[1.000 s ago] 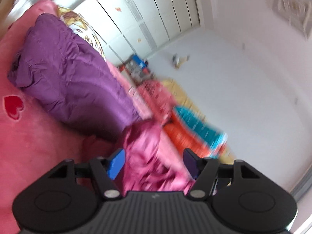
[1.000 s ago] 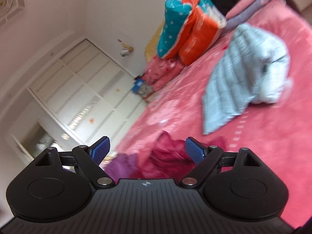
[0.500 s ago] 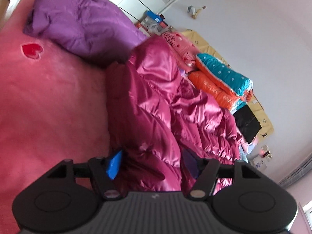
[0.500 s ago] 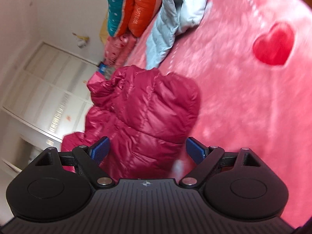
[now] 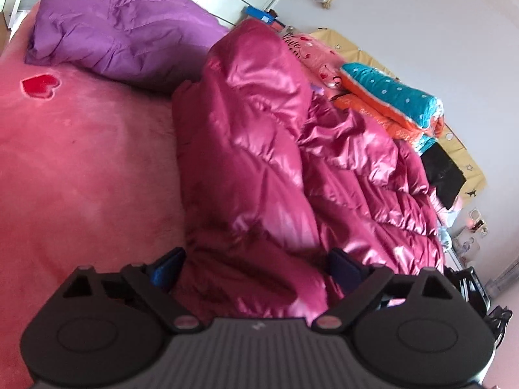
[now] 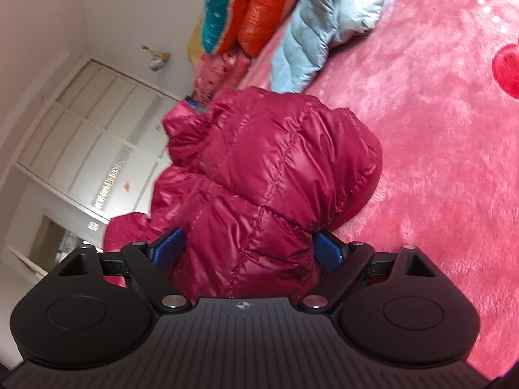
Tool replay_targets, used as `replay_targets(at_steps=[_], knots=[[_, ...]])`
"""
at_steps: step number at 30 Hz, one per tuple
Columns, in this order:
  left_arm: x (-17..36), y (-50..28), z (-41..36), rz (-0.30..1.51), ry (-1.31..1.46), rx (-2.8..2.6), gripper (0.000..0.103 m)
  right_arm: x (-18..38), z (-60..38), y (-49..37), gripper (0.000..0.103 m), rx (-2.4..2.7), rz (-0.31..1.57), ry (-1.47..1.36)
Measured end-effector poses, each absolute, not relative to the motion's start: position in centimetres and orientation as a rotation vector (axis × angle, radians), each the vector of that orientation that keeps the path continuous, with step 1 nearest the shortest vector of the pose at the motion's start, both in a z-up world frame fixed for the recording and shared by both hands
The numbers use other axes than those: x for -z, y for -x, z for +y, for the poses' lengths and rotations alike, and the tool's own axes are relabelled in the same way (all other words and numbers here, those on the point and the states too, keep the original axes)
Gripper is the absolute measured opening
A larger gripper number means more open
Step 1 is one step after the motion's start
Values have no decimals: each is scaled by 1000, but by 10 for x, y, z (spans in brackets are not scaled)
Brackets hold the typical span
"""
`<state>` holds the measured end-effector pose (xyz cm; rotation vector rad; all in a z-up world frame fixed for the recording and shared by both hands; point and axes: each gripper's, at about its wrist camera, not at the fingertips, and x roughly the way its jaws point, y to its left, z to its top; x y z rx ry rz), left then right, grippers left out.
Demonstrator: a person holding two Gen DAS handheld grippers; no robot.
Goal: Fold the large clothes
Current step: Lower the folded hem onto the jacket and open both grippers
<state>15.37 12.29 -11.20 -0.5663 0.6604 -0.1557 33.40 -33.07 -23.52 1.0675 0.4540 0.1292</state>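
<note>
A shiny magenta puffer jacket (image 5: 259,149) lies crumpled on the pink plush bedspread (image 5: 84,168). In the left wrist view a puffed fold of it runs back between the blue pads of my left gripper (image 5: 256,269), whose jaws are opening and stand wide. In the right wrist view the quilted jacket (image 6: 275,168) bulges up between the fingers of my right gripper (image 6: 248,249), which also stands wide. Its blue pads (image 6: 327,251) sit at the jacket's sides without squeezing it.
A purple padded jacket (image 5: 123,29) lies behind the magenta one. A light blue puffer (image 6: 324,29) lies further up the bed (image 6: 421,113). Folded teal and orange quilts (image 5: 389,97) are stacked by the wall, near white wardrobe doors (image 6: 97,149).
Both grippers came down from looking across the room to the bed, and the jacket now lies spread on it. The left jaws have widened around the fold.
</note>
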Motion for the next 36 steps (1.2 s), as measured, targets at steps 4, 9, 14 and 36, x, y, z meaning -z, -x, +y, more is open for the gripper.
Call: replay_targets(at_steps=[4,9,14,36], knots=[[113,-155,115,672,563,190,90,237,-328,-340,80,-100,482,-1048],[112,-154,116,692,611,223,45,230,-325,-333,43,-80,495,-1064],[103,-146,125,695,677,214,27,203,-316,-315,25,-50,496,-949],[86,-24,125,884,664,230,28,187,-323,-113,22,30,675,-995]])
